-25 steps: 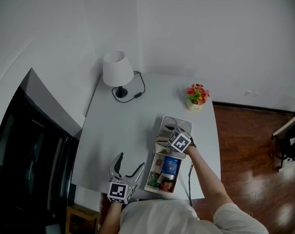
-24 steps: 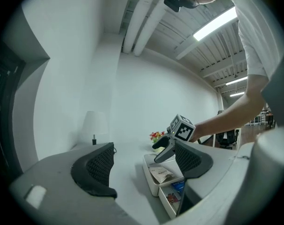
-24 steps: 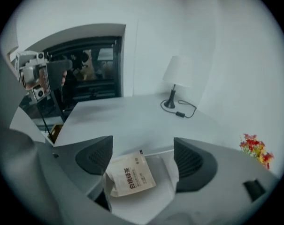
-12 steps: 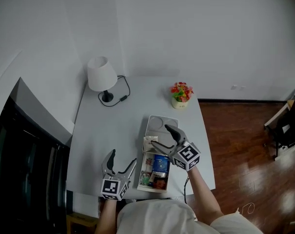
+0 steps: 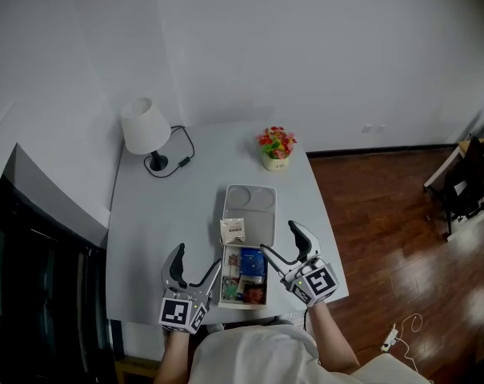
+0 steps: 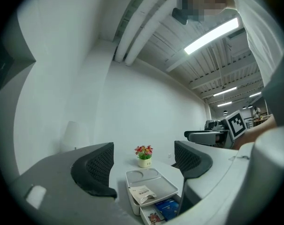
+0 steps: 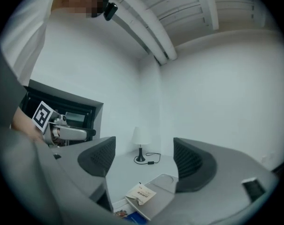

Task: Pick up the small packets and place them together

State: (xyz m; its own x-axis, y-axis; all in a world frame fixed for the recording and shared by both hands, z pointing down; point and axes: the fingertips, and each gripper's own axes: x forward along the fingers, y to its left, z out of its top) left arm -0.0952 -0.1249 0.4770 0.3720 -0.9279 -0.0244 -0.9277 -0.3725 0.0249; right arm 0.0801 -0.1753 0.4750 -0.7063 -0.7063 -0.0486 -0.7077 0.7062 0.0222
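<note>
Toward the front edge of the desk: grey tray, one white packet lying across its left rim. Coloured packets sit in the white box at the tray's near end. Left gripper and right gripper flank the box, jaws apart and closing, nothing between them. Risk: a sideways nudge may slide the overhanging packet onto the desk, and flat packets may slip the pads.

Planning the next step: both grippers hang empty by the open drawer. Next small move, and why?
Probably lower the right gripper toward the blue packet in the drawer: it lies nearest that gripper, whose closing jaws hold nothing, and one white packet lies alone on the tray.
</note>
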